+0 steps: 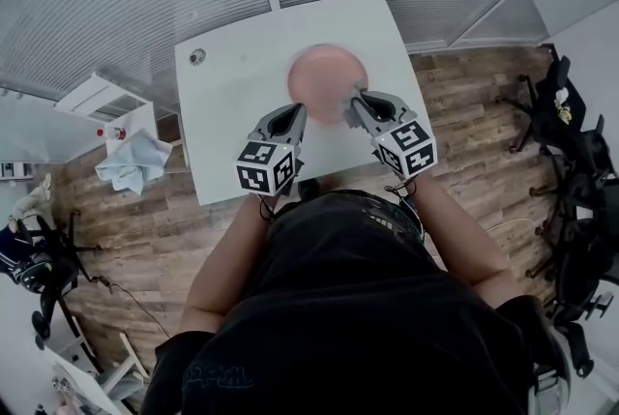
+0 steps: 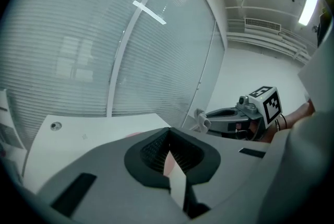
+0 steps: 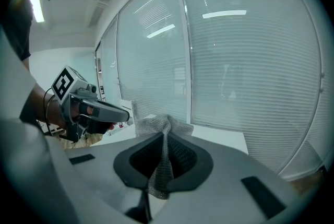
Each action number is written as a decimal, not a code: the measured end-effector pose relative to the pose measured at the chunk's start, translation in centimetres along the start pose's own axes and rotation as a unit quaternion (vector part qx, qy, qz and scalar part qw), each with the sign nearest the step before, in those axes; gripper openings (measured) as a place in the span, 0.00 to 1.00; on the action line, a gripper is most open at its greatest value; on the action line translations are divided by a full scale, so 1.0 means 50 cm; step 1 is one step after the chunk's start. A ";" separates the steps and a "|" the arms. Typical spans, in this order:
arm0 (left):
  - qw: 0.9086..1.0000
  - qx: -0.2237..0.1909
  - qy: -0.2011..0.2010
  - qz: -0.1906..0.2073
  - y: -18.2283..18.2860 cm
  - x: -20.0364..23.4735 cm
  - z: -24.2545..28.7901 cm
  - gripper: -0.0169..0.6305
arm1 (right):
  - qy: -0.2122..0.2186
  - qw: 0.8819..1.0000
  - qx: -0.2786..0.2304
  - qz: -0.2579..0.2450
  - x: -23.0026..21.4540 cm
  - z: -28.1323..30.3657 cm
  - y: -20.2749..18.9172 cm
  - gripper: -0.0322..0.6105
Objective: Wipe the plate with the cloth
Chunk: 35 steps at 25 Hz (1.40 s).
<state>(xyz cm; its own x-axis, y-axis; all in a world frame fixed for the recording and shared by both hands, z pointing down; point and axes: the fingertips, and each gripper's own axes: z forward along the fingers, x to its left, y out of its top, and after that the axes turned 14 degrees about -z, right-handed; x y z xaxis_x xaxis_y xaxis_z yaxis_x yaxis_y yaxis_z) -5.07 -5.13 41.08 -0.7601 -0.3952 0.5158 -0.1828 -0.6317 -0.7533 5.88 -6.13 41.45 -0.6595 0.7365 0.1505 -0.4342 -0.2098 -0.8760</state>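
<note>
The right gripper is pinched tight on a fold of grey mesh cloth, whose free end bunches past the jaw tips. The left gripper is closed almost flat. A pink sliver of the plate shows between its pads, so it seems to hold the plate by the near-left rim over the white table. The plate lies between the two tips, just left of and ahead of the cloth, so the wipe should sweep inward across its face.

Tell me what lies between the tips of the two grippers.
The pink plate: in the head view its near part fills the gap between the left gripper and the right gripper.
</note>
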 end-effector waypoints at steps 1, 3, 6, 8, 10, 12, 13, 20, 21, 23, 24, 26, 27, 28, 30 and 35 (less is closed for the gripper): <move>1.000 -0.003 0.004 -0.009 -0.003 -0.009 0.003 0.05 | 0.001 1.000 -0.001 0.005 -0.006 -0.014 -0.006 0.11; 1.000 -0.005 0.008 -0.022 -0.014 -0.032 0.013 0.05 | 0.001 1.000 -0.006 0.008 -0.018 -0.043 -0.014 0.11; 0.999 -0.005 0.004 -0.037 -0.035 -0.077 0.030 0.05 | -0.002 1.000 -0.013 0.011 -0.036 -0.087 -0.029 0.11; 0.999 -0.008 -0.002 -0.042 -0.046 -0.113 0.030 0.05 | -0.003 1.000 -0.015 0.012 -0.042 -0.118 -0.043 0.11; 1.000 -0.011 -0.001 -0.029 -0.055 -0.141 0.025 0.05 | -0.004 1.000 -0.016 0.012 -0.043 -0.145 -0.055 0.11; 1.000 -0.015 0.005 -0.021 -0.066 -0.157 0.018 0.05 | -0.002 1.000 -0.019 0.015 -0.040 -0.167 -0.064 0.11; 1.000 -0.017 0.009 -0.021 -0.073 -0.164 0.014 0.05 | -0.001 1.000 -0.021 0.016 -0.038 -0.177 -0.068 0.11; 0.999 -0.026 0.031 -0.017 -0.132 -0.219 -0.022 0.05 | 0.014 0.999 -0.029 0.012 -0.003 -0.248 -0.098 0.11; 0.999 -0.027 0.034 -0.017 -0.143 -0.226 -0.030 0.05 | 0.018 0.999 -0.029 0.014 0.008 -0.257 -0.105 0.11; 0.999 -0.028 0.038 -0.015 -0.162 -0.239 -0.045 0.05 | 0.028 0.999 -0.031 0.020 0.031 -0.273 -0.116 0.11; 0.999 -0.029 0.039 -0.013 -0.169 -0.244 -0.052 0.05 | 0.033 0.999 -0.032 0.021 0.043 -0.279 -0.118 0.11; 0.999 -0.029 0.037 -0.009 -0.180 -0.251 -0.069 0.05 | 0.038 0.999 -0.033 0.018 0.068 -0.287 -0.117 0.11; 0.999 -0.029 0.035 -0.006 -0.185 -0.253 -0.079 0.05 | 0.038 0.999 -0.034 0.016 0.081 -0.290 -0.115 0.11; 0.999 -0.029 0.032 -0.003 -0.189 -0.254 -0.089 0.05 | 0.038 0.999 -0.035 0.015 0.093 -0.292 -0.113 0.11; 0.999 -0.028 0.026 0.003 -0.192 -0.258 -0.105 0.05 | 0.034 0.999 -0.039 0.016 0.111 -0.299 -0.103 0.11; 0.999 -0.024 0.003 0.024 -0.192 -0.280 -0.147 0.05 | 0.021 0.998 -0.048 0.019 0.158 -0.323 -0.071 0.11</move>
<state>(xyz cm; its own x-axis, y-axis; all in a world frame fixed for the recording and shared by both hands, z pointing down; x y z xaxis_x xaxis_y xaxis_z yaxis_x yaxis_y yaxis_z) 2.75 11.39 38.10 -0.7724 -0.4197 0.4768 -0.1765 -0.5792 -0.7958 12.11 10.83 38.37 -0.6478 0.7554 0.0986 -0.3473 -0.1777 -0.9208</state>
